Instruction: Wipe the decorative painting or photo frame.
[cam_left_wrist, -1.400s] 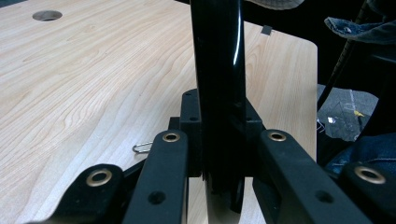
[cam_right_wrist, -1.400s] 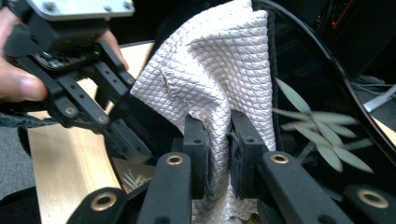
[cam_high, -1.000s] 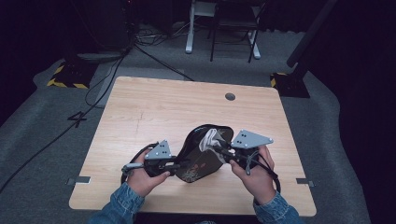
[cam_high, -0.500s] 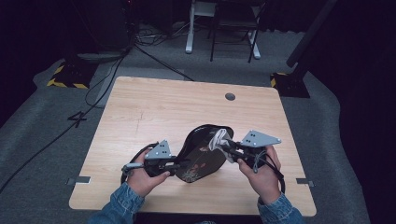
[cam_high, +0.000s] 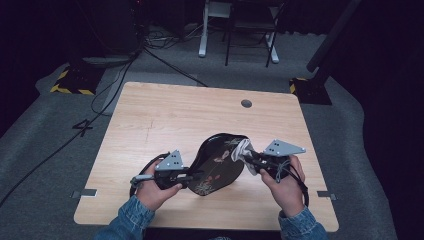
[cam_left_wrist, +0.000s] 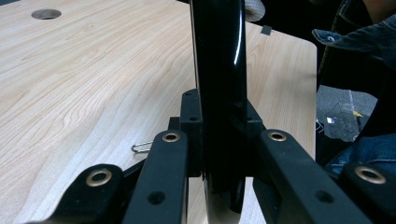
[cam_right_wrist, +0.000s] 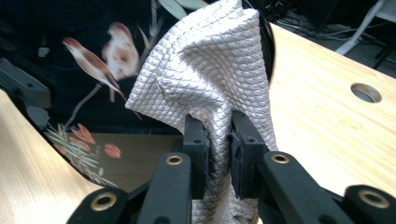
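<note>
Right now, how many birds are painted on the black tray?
2 visible in the right gripper view: a brown bird and a paler bird right of it. The cloth may hide more.

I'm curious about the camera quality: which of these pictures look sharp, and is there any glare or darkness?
High view: the wooden table is evenly lit, the room around it dark. Left gripper view: a bright streak of glare runs down the black lacquered tray, whose near edge is soft. Right gripper view: the white quilted cloth is crisp, and the floor behind blurs.
</note>
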